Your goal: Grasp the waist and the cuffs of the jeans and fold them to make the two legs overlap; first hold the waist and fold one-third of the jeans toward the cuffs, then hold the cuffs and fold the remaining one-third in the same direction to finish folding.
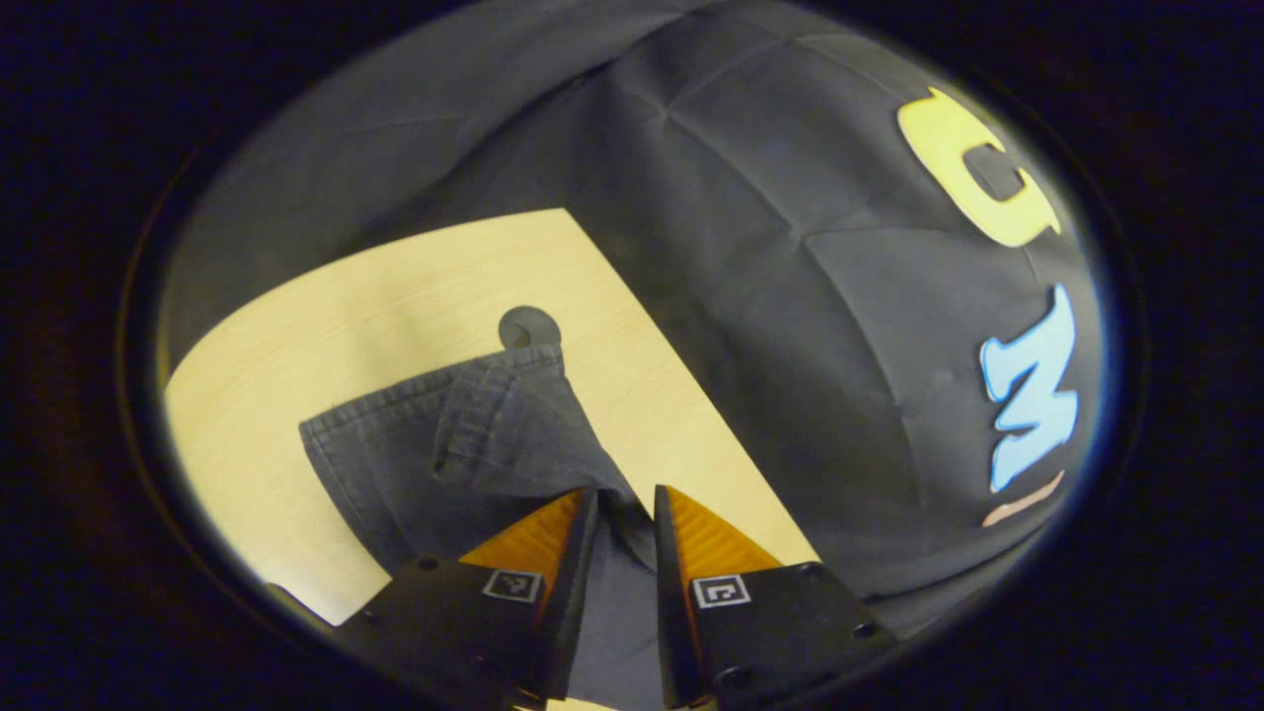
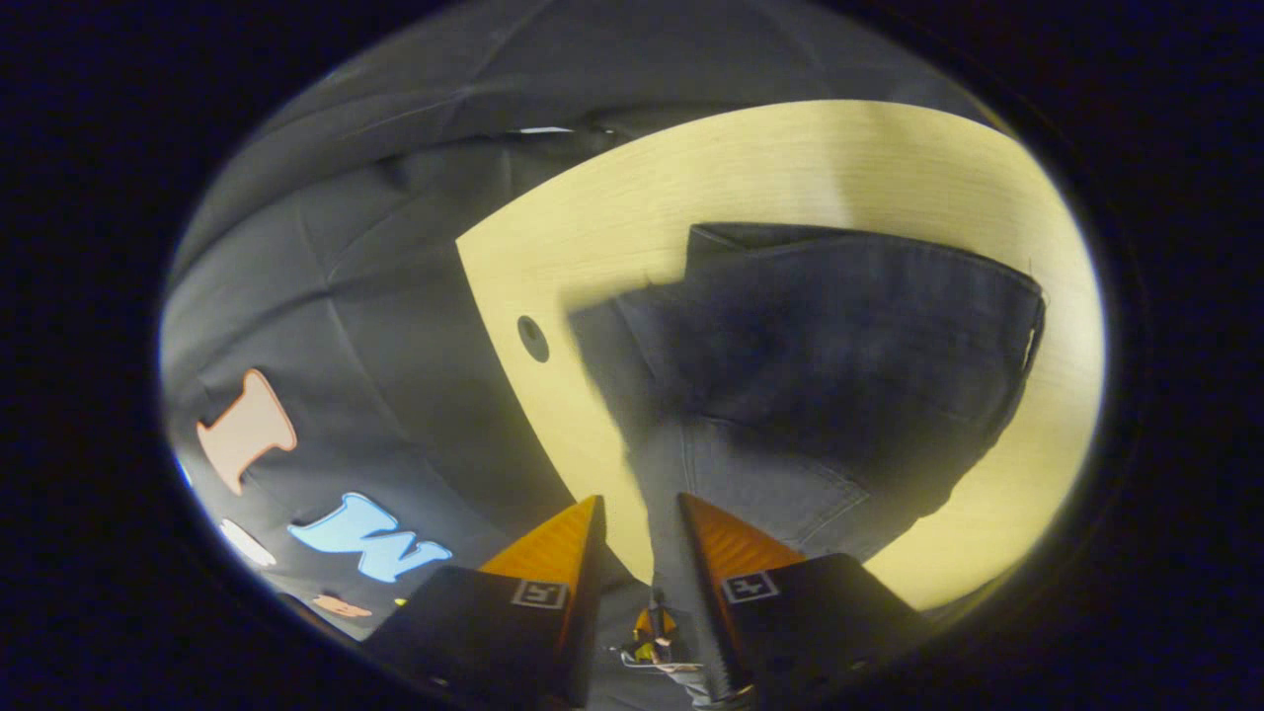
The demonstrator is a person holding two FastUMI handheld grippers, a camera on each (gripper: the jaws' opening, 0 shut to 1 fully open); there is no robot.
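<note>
In the left gripper view we hold the left gripper (image 1: 626,509) with its two fingers drawn close on a bunch of dark denim that runs up between them; both fingers press on the cloth, so it is clamped on the jeans (image 1: 464,444). From there the one pair of jeans drops away to the table (image 1: 326,306), where a hemmed edge lies flat beside one round hole (image 1: 528,327) in the tabletop. The denim just touches that hole's near edge. In the right gripper view our right gripper (image 2: 640,518) likewise has its two fingers set close, with a strip of denim rising between them; here too the fingers pinch the jeans (image 2: 829,346). Beyond the tips the cloth hangs lifted and spreads wide over the table (image 2: 790,158), one stitched pocket visible near the fingers. We count one hole (image 2: 533,339) on this side as well, left of the denim and apart from it.
</note>
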